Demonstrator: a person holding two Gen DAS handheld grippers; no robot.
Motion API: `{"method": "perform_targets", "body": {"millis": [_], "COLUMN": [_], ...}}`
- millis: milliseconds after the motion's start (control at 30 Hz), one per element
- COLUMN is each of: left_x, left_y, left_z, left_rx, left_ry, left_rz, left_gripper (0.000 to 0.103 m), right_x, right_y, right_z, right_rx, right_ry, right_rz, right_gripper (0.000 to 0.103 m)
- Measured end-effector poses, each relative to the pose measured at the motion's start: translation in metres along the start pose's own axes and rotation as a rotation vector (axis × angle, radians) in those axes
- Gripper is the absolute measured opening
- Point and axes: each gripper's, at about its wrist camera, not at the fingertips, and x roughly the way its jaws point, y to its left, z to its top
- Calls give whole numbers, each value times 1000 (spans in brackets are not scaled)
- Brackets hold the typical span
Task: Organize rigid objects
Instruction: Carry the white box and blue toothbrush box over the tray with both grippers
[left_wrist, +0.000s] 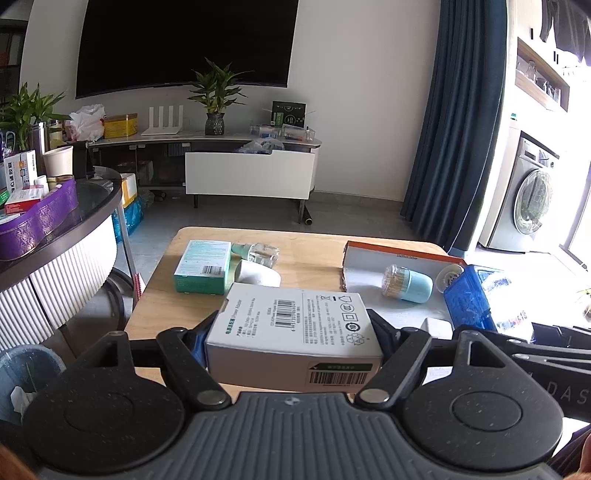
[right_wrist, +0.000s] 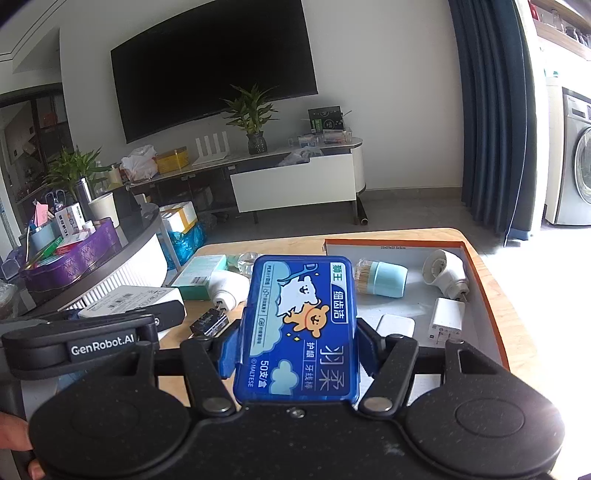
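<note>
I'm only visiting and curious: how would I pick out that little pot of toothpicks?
Find the wooden table, then the shallow orange-rimmed tray on it. The toothpick pot lies on its side in there, the tray's only pale blue thing, with wooden sticks showing through its clear end.

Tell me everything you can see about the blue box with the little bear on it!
The blue box is a flat, shiny plastic case with rounded corners. Its lid shows a white dog, an orange bear, clouds and Chinese writing. The right gripper squeezes it by its two long sides, lid up, lifted above the wooden table. Only the gripper's blue pads touch it. It looks closed.
</note>
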Motion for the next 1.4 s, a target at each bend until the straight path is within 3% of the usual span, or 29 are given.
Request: {"method": "perform_targets", "body": {"millis": [767, 1400], "left_x": [-4, 9], "left_y": [-25, -53], "left_z": [-5, -11], "left_rx": [43, 108], "left_ry": [-10, 18], "left_rz": [-44, -110], "left_gripper": [80, 80], "right_x": [-28, -29], "right_y": [-23, -38], "right_z": [-6, -7], "right_rx": [28, 49], "right_ry": [-50, -63], "right_rz": [-55, -125], "right_gripper": [74, 74]}}
